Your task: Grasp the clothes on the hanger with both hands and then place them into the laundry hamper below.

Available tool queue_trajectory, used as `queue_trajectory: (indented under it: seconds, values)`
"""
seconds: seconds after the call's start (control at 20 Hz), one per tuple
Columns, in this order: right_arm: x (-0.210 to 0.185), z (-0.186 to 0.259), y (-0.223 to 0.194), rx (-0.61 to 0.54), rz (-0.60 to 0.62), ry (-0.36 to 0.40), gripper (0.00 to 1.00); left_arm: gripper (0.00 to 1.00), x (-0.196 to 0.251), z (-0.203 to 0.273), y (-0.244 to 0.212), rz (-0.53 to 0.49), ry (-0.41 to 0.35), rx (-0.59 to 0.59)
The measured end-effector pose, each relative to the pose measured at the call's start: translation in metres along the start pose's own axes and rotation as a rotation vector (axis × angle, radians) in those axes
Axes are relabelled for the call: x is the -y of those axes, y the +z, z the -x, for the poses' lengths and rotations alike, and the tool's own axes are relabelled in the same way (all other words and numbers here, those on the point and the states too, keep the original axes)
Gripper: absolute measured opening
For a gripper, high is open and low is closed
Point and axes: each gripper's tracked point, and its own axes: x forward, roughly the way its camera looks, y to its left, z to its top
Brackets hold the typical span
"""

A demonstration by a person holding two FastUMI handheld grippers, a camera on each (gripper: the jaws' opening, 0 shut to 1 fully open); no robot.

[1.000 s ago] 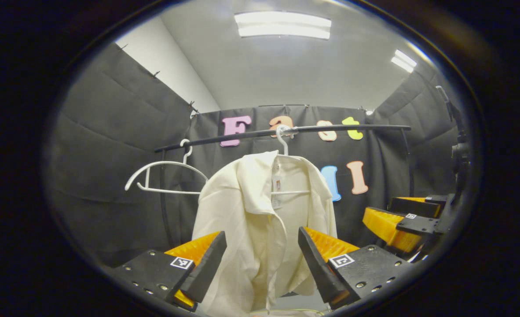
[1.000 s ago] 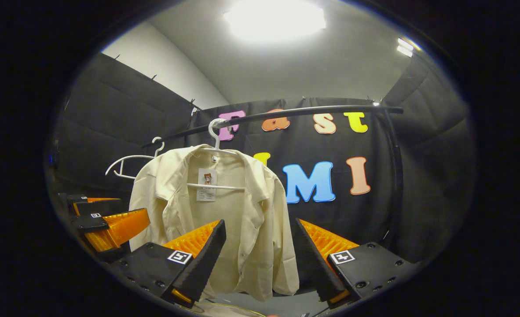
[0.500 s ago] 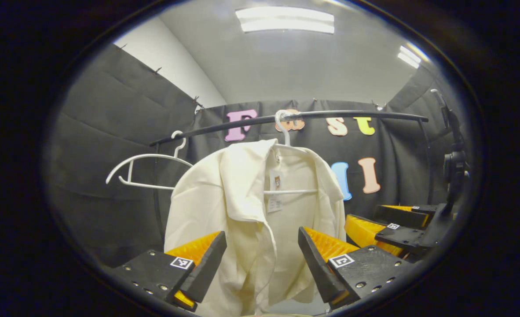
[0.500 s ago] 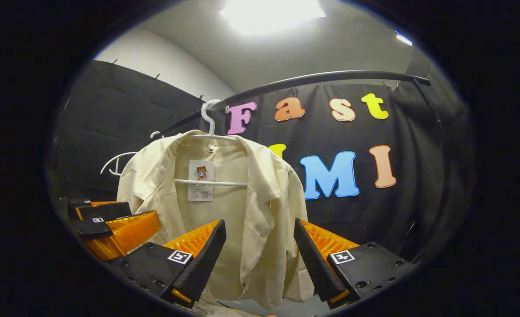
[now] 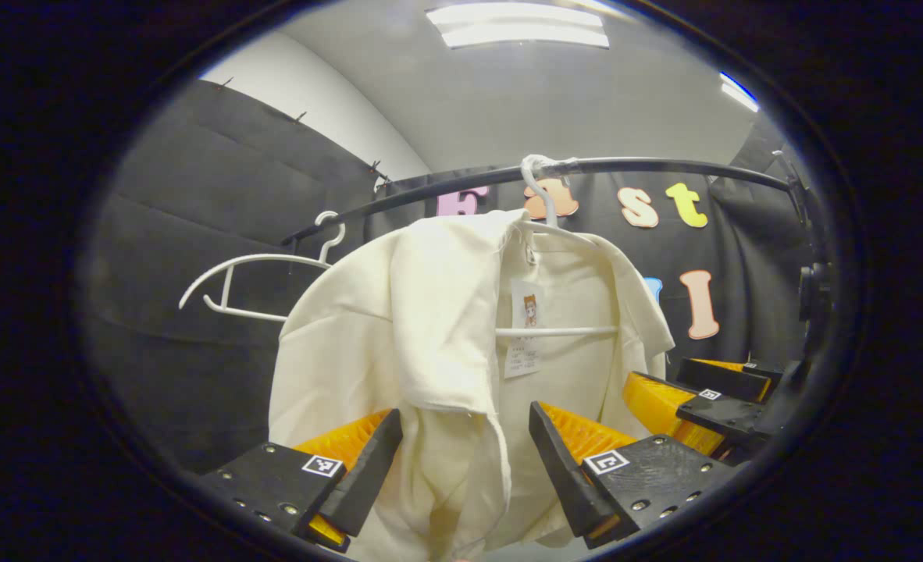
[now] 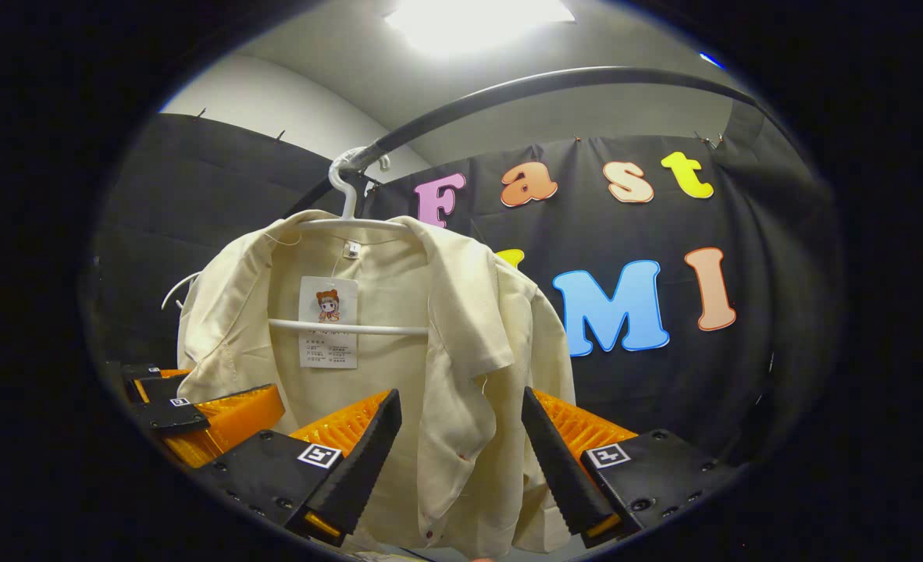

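On the rail (image 5: 664, 165) ahead of you, the shirt (image 5: 430, 328) hangs from its hanger (image 5: 555, 331); you are at the approach, nothing grasped yet. Your left gripper (image 5: 465, 437) is spread wide with the shirt's front panel between its fingers, untouched as far as I can judge. Your right gripper (image 6: 461, 433) gapes likewise before the other panel. Next, push in and close both on cloth.

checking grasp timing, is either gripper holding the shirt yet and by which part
Nothing is held. Both the left gripper and the right gripper have jaws spread wide in front of the cream cloth shirt, which hangs on its white plastic hanger.
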Motion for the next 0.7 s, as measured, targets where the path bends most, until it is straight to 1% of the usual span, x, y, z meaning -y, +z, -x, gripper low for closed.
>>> queue_trajectory:
  seconds: [0.15, 0.2, 0.25, 0.4, 0.45, 0.5, 0.55, 0.6, 0.65, 0.7]
  values:
    - [0.000, -0.014, -0.002, 0.000, -0.014, -0.007, 0.98, 0.98, -0.007, -0.011, -0.002, -0.008, 0.044, -0.002]
    - [0.000, -0.019, -0.003, -0.001, -0.018, -0.013, 0.98, 0.98, -0.010, -0.014, -0.002, -0.013, 0.062, -0.003]
    - [0.001, -0.023, -0.005, -0.003, -0.019, -0.020, 0.98, 0.96, -0.012, -0.016, -0.002, -0.017, 0.078, -0.004]
    - [0.003, -0.033, -0.008, -0.011, -0.012, -0.040, 0.98, 0.96, -0.015, -0.020, -0.004, -0.031, 0.116, -0.008]
    - [0.005, -0.036, -0.008, -0.014, -0.012, -0.050, 0.96, 0.98, -0.015, -0.023, -0.006, -0.036, 0.122, -0.014]
    - [0.005, -0.039, -0.009, -0.021, -0.015, -0.057, 0.98, 0.98, -0.016, -0.025, -0.006, -0.043, 0.132, -0.015]
    - [0.005, -0.042, -0.011, -0.029, -0.020, -0.063, 0.98, 0.95, -0.016, -0.028, -0.008, -0.050, 0.137, -0.023]
    - [0.005, -0.044, -0.012, -0.040, -0.025, -0.067, 0.96, 0.95, -0.017, -0.031, -0.009, -0.053, 0.144, -0.024]
    - [0.006, -0.045, -0.015, -0.052, -0.028, -0.077, 0.98, 0.84, -0.021, -0.034, -0.008, -0.052, 0.161, -0.019]
    - [0.007, -0.045, -0.017, -0.065, -0.029, -0.081, 0.94, 0.73, -0.022, -0.033, -0.009, -0.047, 0.164, -0.020]
